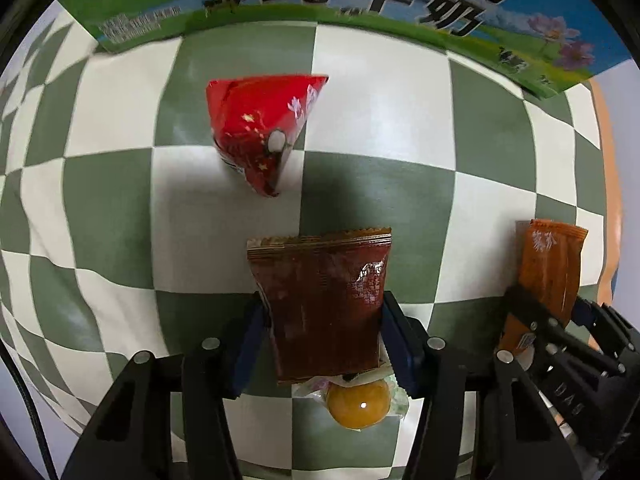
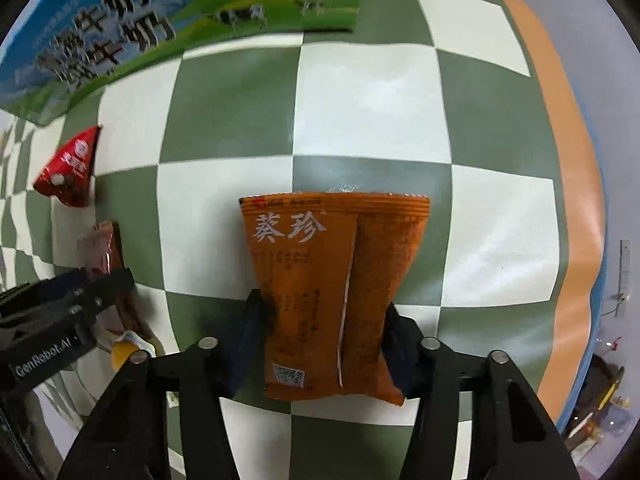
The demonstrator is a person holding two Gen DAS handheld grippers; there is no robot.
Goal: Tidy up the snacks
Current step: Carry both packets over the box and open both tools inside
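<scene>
My left gripper (image 1: 324,320) is shut on a dark brown snack packet (image 1: 324,300), held above the checkered cloth. Under it lies a yellow jelly cup (image 1: 358,404). A red triangular snack packet (image 1: 260,128) lies on the cloth ahead. My right gripper (image 2: 324,320) is shut on an orange snack packet (image 2: 332,288). That orange packet (image 1: 548,268) and the right gripper (image 1: 560,332) also show at the right of the left wrist view. The left gripper (image 2: 80,300), the brown packet (image 2: 106,248), the red packet (image 2: 68,172) and the jelly cup (image 2: 122,354) show at the left of the right wrist view.
A blue and green milk carton box (image 1: 360,4) stands at the far side of the green and white checkered cloth (image 1: 400,120); it also shows in the right wrist view (image 2: 160,20). The table's orange edge (image 2: 576,184) runs along the right.
</scene>
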